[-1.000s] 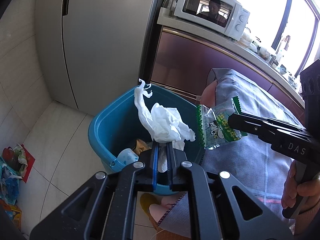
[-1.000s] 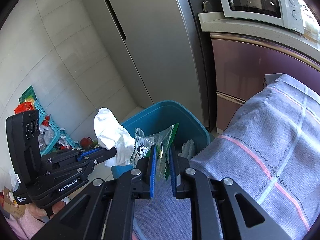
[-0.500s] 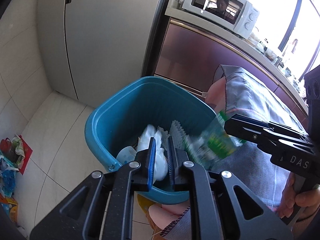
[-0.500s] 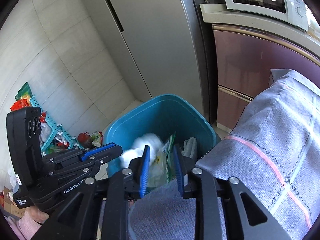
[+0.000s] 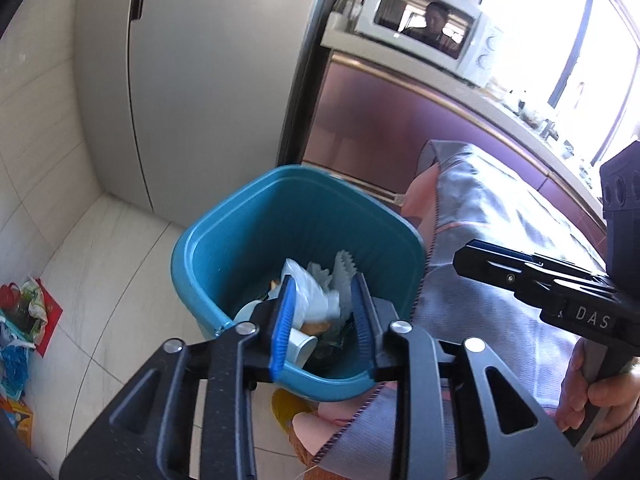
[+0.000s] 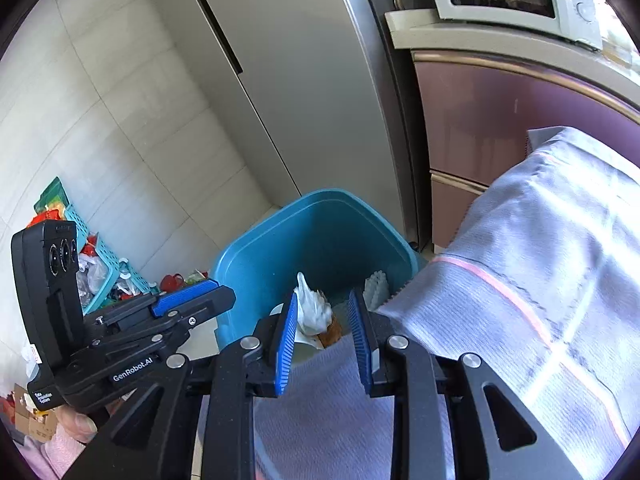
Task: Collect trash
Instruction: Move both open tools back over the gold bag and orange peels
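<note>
White tissue (image 5: pixel 308 284) is seen lying in the teal bin (image 5: pixel 240 224) at frame centre, among a cup (image 5: pixel 298 346), a wrapper (image 5: pixel 332 338) and other trash. Above the bin's near rim the left gripper (image 5: pixel 322 320) is held with its blue fingers (image 5: pixel 282 328) spread and nothing between them. The right gripper (image 6: pixel 322 340) is likewise spread and empty, over a grey cloth (image 6: pixel 540 280) at lower right. A fridge (image 5: pixel 200 80) is shown at upper left, a microwave (image 5: pixel 432 36) at upper right, and a crate (image 6: pixel 100 256) of clutter at the left edge.
</note>
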A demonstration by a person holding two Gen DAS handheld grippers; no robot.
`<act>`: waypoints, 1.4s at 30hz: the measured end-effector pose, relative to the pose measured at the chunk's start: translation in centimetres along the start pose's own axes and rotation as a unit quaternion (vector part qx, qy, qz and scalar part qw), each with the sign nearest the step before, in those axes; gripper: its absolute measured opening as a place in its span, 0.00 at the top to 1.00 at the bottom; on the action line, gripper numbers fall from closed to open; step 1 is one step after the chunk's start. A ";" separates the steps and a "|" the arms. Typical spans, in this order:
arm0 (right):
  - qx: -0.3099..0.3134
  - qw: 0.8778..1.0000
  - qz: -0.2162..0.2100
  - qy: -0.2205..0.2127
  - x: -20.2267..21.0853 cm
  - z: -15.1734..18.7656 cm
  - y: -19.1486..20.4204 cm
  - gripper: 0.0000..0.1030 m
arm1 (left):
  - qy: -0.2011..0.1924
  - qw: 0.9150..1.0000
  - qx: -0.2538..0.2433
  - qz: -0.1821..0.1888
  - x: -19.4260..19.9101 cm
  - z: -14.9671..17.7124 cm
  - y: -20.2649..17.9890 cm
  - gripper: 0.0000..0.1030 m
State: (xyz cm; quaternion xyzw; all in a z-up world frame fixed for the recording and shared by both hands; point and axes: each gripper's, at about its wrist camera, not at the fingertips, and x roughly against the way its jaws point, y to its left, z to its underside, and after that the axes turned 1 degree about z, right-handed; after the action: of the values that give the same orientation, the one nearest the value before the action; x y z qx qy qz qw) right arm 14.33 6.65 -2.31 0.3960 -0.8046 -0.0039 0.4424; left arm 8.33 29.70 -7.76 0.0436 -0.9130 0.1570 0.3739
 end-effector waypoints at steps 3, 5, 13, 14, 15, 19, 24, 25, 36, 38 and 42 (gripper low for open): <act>0.004 1.000 0.004 -0.018 1.9 0.5 -0.3 0.72 | -0.014 1.000 -0.014 0.013 1.0 0.0 -1.2 0.64; 0.004 0.999 0.009 -0.033 3.5 1.0 -0.7 0.72 | -0.022 0.999 -0.026 0.025 1.6 0.0 -2.2 0.61; -0.010 0.996 0.049 -0.075 10.0 3.9 -3.3 0.69 | -0.027 0.993 -0.075 0.083 2.7 0.7 -7.4 0.59; -0.015 0.995 0.054 -0.079 10.7 4.4 -3.8 0.69 | -0.025 0.992 -0.081 0.091 2.7 0.9 -8.2 0.59; -0.020 0.995 0.061 -0.082 11.5 4.9 -4.2 0.69 | -0.023 0.991 -0.088 0.100 2.7 1.1 -9.0 0.59; -0.034 0.990 0.094 -0.097 14.4 6.9 -6.0 0.69 | -0.012 0.985 -0.114 0.129 2.5 2.0 -12.4 0.59; -0.070 0.983 0.129 -0.111 17.4 9.4 -9.0 0.69 | 0.004 0.976 -0.145 0.162 2.0 3.2 -16.6 0.59; -0.079 0.981 0.137 -0.114 18.1 9.9 -9.7 0.69 | 0.008 0.974 -0.150 0.170 1.9 3.5 -17.4 0.59; -0.173 0.949 0.217 -0.151 25.1 15.2 -17.7 0.68 | 0.045 0.942 -0.231 0.240 0.4 6.5 -28.0 0.59; -0.191 0.941 0.230 -0.158 26.2 16.1 -19.1 0.68 | 0.054 0.934 -0.246 0.254 0.1 7.1 -29.8 0.59; -0.217 0.928 0.252 -0.169 28.2 17.6 -21.6 0.68 | 0.071 0.918 -0.274 0.278 -0.6 8.5 -33.6 0.59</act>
State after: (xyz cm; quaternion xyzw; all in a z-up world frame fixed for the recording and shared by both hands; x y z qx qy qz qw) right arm 7.10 -32.33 -0.72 0.0679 -0.9203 -0.1332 0.3616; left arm 9.66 -4.88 -5.32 -0.3270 -0.8669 0.0005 0.3763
